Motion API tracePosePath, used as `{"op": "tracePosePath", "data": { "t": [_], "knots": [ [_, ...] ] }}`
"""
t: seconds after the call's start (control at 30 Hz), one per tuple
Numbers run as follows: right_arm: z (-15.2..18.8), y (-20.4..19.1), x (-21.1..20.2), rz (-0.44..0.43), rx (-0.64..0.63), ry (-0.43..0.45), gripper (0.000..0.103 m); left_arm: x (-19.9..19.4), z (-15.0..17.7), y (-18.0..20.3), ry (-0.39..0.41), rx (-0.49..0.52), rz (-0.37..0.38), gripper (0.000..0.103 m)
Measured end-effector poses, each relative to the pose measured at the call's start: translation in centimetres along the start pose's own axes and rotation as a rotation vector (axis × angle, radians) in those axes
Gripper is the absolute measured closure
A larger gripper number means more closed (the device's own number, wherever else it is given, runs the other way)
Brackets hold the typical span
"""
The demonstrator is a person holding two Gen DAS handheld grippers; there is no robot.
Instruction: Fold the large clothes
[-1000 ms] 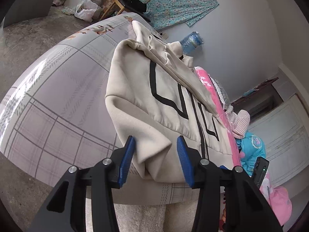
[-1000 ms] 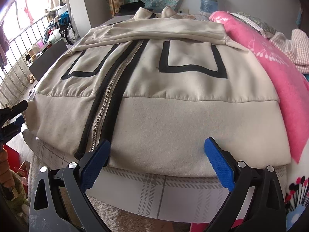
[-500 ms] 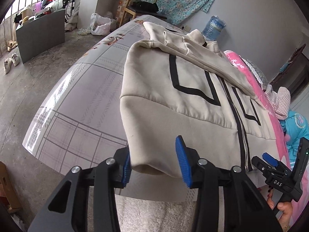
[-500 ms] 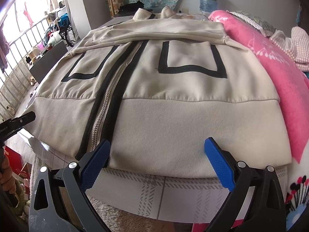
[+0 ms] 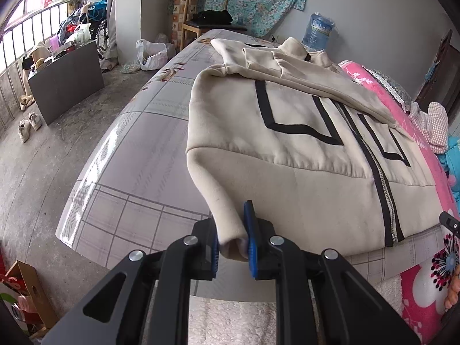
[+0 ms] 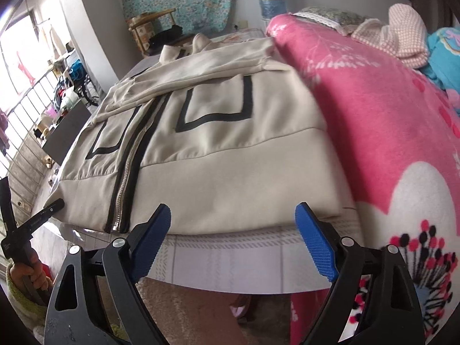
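Spread along the bed's (image 5: pixel 120 210) near edge, the thick, limp cream jacket (image 5: pixel 302 155) will sag, so grip hem corners: left tool (image 5: pixel 232 247) has just clamped one, right tool (image 6: pixel 233 244) gapes, narrowing, over the other.

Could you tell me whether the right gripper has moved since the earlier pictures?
Yes. The right gripper has shifted toward the pink blanket, now at the jacket's right hem corner, jaws just closing slightly, gripping nothing.

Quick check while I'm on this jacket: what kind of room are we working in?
Most likely a lived-in bedroom. The cream jacket lies on a bed with a checked sheet, beside a pink floral blanket, with a wooden chair by the wall.
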State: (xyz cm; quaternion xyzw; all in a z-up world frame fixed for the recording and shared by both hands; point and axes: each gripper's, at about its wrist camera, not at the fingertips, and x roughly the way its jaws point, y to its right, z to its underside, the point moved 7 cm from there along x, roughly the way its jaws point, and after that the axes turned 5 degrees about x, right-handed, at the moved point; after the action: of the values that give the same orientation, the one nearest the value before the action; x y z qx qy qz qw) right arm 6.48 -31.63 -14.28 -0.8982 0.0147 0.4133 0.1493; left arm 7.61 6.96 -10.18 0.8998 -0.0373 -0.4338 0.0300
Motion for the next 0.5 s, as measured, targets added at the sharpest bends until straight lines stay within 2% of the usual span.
{"op": "tracePosePath", "data": {
  "t": [0.17, 0.3, 0.37, 0.5],
  "knots": [
    [-0.2, 2.7, -1.0, 0.024, 0.045, 0.014, 0.038, 0.1, -0.1, 0.3, -0.003, 0.037, -0.028, 0.088],
    [-0.3, 4.6, -1.2, 0.048, 0.073, 0.03, 0.043, 0.2, -0.2, 0.5, -0.004, 0.045, -0.044, 0.088],
    [-0.1, 5.4, -0.8, 0.044, 0.104, 0.017, 0.049, 0.2, -0.2, 0.6, -0.005, 0.051, -0.054, 0.088],
    [0.1, 6.4, -0.5, 0.015, 0.148, 0.015, 0.051, 0.2, -0.2, 0.6, -0.015, 0.055, -0.064, 0.088]
  ]
}}
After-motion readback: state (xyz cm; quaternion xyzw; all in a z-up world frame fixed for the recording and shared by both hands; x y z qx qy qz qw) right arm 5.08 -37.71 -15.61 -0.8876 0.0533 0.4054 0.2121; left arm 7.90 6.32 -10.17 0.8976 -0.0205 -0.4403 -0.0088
